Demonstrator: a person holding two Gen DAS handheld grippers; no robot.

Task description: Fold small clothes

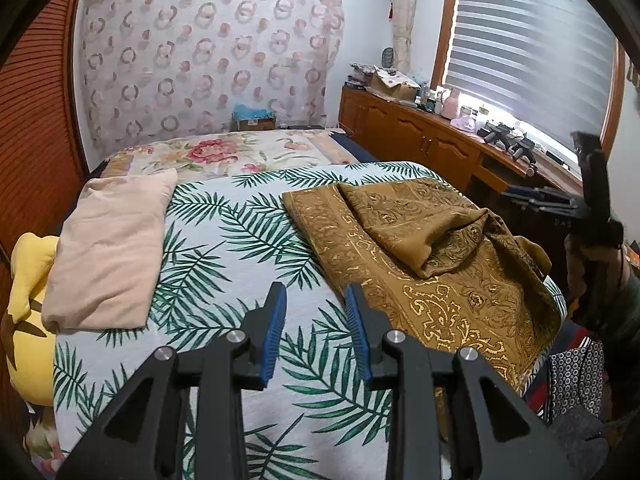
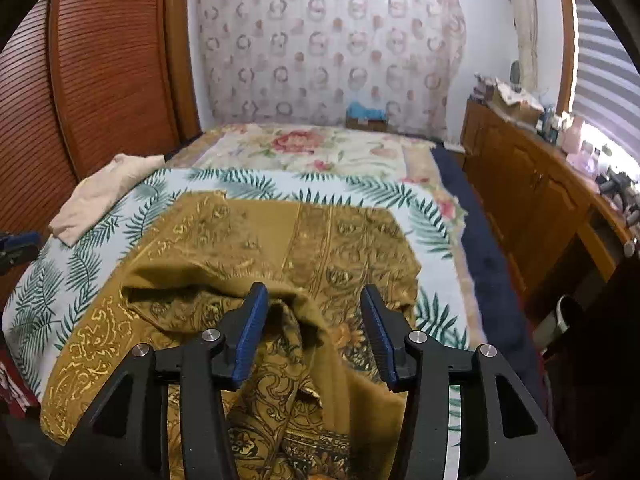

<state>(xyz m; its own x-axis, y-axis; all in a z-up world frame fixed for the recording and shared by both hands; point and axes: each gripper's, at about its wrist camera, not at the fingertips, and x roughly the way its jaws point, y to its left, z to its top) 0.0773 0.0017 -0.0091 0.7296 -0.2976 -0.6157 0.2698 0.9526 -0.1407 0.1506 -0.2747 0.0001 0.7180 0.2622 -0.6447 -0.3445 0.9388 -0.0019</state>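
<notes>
Left gripper (image 1: 316, 330): jaws parted a moderate way, nothing between the pads; hung over bare palm-print bedspread (image 1: 224, 240).
Right gripper (image 2: 314, 334): jaws spread wide, nothing clamped; a raised ridge of cloth sat in the gap, whether touching the left pad could not be told.
Gold patterned cloth (image 1: 432, 256): lay just right of and ahead of the left gripper; spread directly below and ahead of the right gripper (image 2: 280, 248), one flap thrown loosely back over the middle, near edge draped past the bed edge.
Folded beige garment (image 1: 108, 248): ahead and to the left of the left gripper, well apart from the gold cloth.
Yellow plush (image 1: 28, 312): far left of the left gripper, at the bed's edge.
Risk, bunched grab: likely pinch of several layers at the crumpled ridge under the right gripper, giving a lumpy, crooked fold.
Risk, slide-off: overhanging near edge could have dragged the cloth off the bed if pulled toward the holder.
Risk, uneven pull: left gripper stood off the cloth; lifting with the right alone would probably have skewed it.
Risk, bedspread snag: closing low might have caught the palm-print cover along with the cloth.
</notes>
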